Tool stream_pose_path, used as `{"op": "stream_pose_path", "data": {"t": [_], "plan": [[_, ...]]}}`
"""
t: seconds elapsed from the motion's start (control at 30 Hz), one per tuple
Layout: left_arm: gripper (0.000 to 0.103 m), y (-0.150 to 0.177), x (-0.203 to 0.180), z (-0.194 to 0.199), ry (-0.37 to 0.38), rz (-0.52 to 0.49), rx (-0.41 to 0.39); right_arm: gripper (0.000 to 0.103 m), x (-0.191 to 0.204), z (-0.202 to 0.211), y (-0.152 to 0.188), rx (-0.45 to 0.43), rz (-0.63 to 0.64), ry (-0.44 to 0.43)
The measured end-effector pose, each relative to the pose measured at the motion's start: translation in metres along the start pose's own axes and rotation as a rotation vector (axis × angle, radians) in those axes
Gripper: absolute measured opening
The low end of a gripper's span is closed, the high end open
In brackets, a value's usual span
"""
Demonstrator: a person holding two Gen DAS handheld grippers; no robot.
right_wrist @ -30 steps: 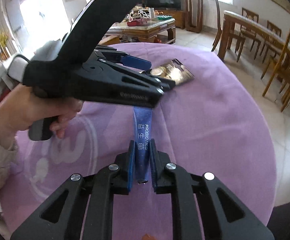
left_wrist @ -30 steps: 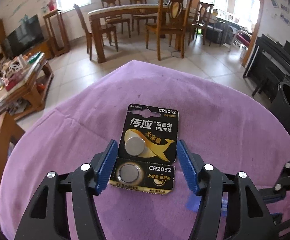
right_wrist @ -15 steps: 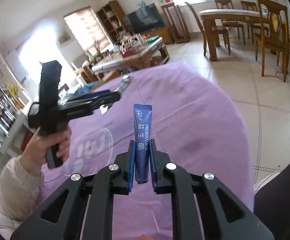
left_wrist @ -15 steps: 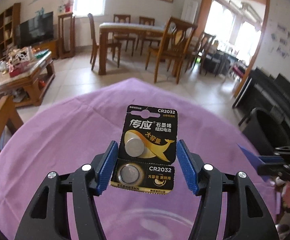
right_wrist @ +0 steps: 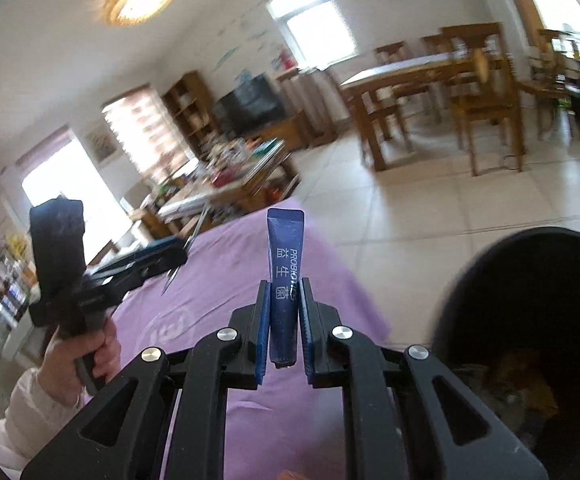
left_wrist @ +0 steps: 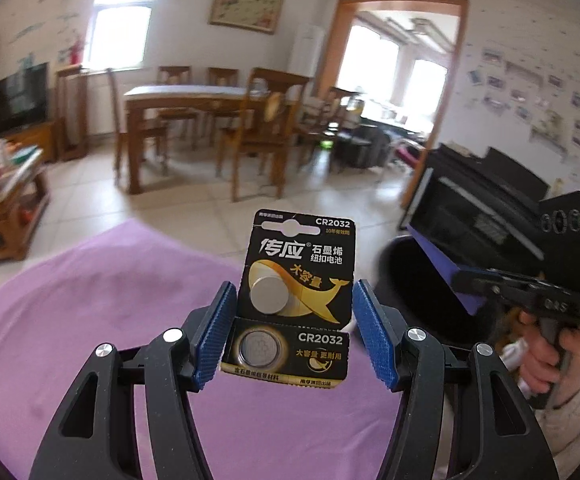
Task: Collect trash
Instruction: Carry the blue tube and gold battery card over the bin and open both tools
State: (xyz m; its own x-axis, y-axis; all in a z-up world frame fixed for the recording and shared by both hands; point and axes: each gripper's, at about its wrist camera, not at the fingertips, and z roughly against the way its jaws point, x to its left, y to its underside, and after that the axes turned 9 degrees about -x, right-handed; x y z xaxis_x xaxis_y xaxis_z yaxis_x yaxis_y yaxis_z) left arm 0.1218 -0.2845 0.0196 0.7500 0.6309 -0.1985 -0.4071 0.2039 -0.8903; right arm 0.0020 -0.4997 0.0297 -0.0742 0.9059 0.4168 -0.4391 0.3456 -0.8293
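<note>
Carrying: both grippers hold trash lifted clear of the purple tablecloth (left_wrist: 90, 320), with the black bin (right_wrist: 530, 320) at the right.
Left gripper (left_wrist: 294, 332): clamped on a battery card (left_wrist: 296, 300), one blue pad on each side edge of its lower half; the card stands upright in the air above the cloth.
Card handling: it looks light, thin and fairly stiff; gripped by the edges it could bow or slip, so a flat-face grip would likely hold better.
Card writing: "CR2032" is printed at the top and again beside the lower coin cell, with Chinese brand characters and a gold whale.
Right gripper (right_wrist: 284, 320): jaws nearly together, pinching a blue sachet (right_wrist: 286, 276) by its lower part, the sealed top pointing up.
Sachet handling: probably soft, light and slick foil; holding it near the base keeps it upright.
Sachet writing: "PROBIOTICS" and Chinese characters run down its length.
Bin: open-topped, beside the table, with some rubbish dimly visible inside.
</note>
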Motion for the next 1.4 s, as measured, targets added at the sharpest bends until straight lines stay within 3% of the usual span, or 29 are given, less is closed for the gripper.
{"op": "stream_pose_path", "data": {"t": [0.3,0.57,0.87,1.17,1.2,1.23,1.27,1.3,1.33,1.4], "plan": [[0.060,0.017,-0.111,-0.074,0.172,-0.031,0.048,0.014,-0.090,0.064,-0.004,-0.124,-0.119,0.150],[0.060,0.042,-0.185,-0.147,0.257,-0.067,0.134,0.015,-0.143,0.084,0.012,-0.149,-0.213,0.202],[0.060,0.054,-0.208,-0.193,0.278,-0.097,0.194,0.015,-0.172,0.096,0.024,-0.153,-0.270,0.218],[0.061,0.059,-0.221,-0.211,0.275,-0.109,0.230,0.019,-0.185,0.094,0.031,-0.141,-0.316,0.215],[0.063,0.058,-0.219,-0.211,0.272,-0.112,0.234,0.023,-0.187,0.094,0.032,-0.140,-0.321,0.212],[0.067,0.059,-0.216,-0.211,0.267,-0.114,0.242,0.035,-0.182,0.096,0.032,-0.140,-0.321,0.216],[0.078,0.060,-0.215,-0.212,0.261,-0.112,0.243,0.045,-0.184,0.096,0.032,-0.139,-0.321,0.218],[0.083,0.060,-0.215,-0.210,0.258,-0.111,0.240,0.067,-0.184,0.097,0.031,-0.140,-0.325,0.216],[0.084,0.060,-0.214,-0.208,0.260,-0.113,0.236,0.077,-0.185,0.099,0.032,-0.148,-0.334,0.210],[0.085,0.060,-0.214,-0.207,0.265,-0.121,0.237,0.077,-0.183,0.100,0.031,-0.155,-0.336,0.213]]}}
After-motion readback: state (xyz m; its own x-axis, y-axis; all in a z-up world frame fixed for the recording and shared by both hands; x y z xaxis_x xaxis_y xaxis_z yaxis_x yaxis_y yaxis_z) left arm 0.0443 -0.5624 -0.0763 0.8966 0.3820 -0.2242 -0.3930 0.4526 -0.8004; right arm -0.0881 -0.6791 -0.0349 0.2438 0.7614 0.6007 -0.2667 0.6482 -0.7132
